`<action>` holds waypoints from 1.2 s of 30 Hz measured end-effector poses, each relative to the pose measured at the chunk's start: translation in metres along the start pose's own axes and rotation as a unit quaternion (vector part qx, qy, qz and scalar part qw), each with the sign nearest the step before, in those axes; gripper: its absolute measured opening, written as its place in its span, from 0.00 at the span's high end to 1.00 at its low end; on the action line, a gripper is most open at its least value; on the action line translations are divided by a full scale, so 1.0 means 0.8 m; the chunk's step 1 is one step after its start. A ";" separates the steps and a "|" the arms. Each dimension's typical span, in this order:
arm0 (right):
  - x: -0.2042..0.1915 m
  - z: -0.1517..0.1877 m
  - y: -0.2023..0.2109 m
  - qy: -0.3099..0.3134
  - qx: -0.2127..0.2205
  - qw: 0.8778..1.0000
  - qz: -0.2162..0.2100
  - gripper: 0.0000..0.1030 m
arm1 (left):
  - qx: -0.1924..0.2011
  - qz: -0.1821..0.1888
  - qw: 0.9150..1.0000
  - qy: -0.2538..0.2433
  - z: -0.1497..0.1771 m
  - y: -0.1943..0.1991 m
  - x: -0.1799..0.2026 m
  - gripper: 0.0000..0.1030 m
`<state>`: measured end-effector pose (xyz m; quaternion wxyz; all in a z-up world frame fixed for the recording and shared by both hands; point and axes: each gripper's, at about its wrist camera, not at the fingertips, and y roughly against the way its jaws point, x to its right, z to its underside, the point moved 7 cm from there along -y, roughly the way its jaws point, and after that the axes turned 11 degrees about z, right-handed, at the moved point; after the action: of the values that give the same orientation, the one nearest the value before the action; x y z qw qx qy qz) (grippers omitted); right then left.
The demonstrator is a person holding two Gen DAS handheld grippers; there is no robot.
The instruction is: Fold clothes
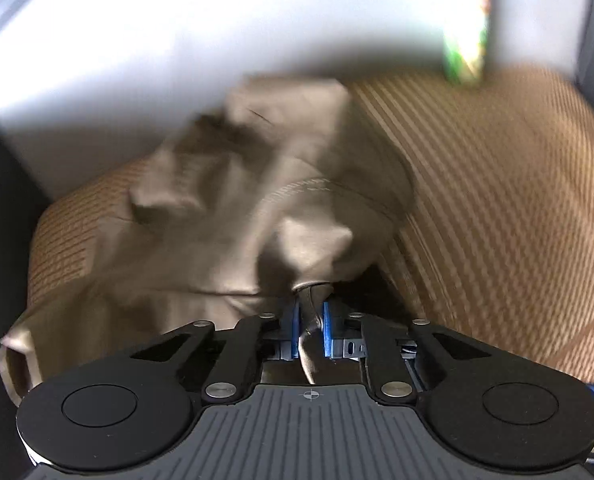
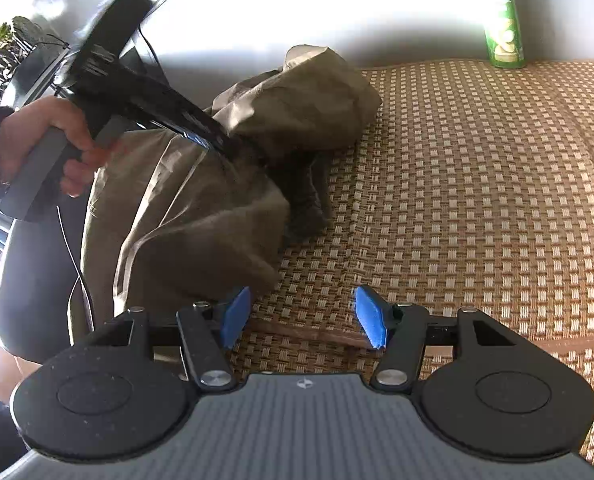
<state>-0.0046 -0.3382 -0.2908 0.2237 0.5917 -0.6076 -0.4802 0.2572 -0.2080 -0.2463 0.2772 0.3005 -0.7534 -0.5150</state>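
The olive-khaki garment (image 2: 201, 200) hangs bunched and lifted above the woven mat (image 2: 477, 184), its bulk at about 10 o'clock from the right gripper (image 2: 303, 316) in the right wrist view. That gripper's blue pads stand wide apart with nothing between them, low over bare mat. The left gripper (image 1: 311, 320) has its pads pinched onto a twisted fold of the cloth, and in its own blurred view the rest of the fabric spreads from 9 to 12 o'clock. Seen from the right, the person's hand (image 2: 53, 148) holds that tool at 10 o'clock, its arm slanting down into the cloth. The garment's long axis runs roughly from 7 to 1 o'clock, one end draped off the mat's edge. A green snack can (image 2: 505, 20) stands at 1 o'clock, well apart. The free right gripper, I judge, lies nearest the hanging lower hem.
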 end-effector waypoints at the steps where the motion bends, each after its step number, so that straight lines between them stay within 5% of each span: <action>1: -0.001 -0.002 -0.004 0.005 0.000 1.000 -0.002 0.38 | 0.017 0.000 1.000 0.017 0.000 0.015 -0.013 0.95; 12: -0.039 -0.067 -0.073 0.061 -0.001 0.998 -0.010 0.38 | 0.098 -0.021 0.977 0.187 0.067 0.115 -0.165 0.95; 23: -0.064 -0.109 -0.218 0.059 -0.052 0.995 0.062 0.38 | 0.113 -0.028 0.961 0.251 0.117 0.131 -0.234 0.96; 26: -0.072 -0.098 -0.236 0.075 -0.093 0.990 0.069 0.70 | 0.117 -0.031 0.958 0.261 0.122 0.137 -0.239 0.96; 28: -0.073 -0.103 -0.221 0.055 -0.085 0.994 0.047 0.96 | 0.123 -0.030 0.956 0.264 0.119 0.146 -0.236 0.96; 32: -0.071 -0.141 -0.135 0.012 -0.011 1.000 -0.006 0.97 | 0.141 -0.027 0.955 0.260 0.100 0.174 -0.226 0.95; 36: -0.041 -0.182 -0.029 -0.023 0.082 0.996 -0.004 0.97 | 0.164 -0.029 0.954 0.248 0.077 0.200 -0.218 0.95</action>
<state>0.1357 -0.3501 -0.2370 0.1580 0.5994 -0.6474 -0.4435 0.3015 0.0043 -0.1339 0.3874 0.4819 -0.7259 -0.3013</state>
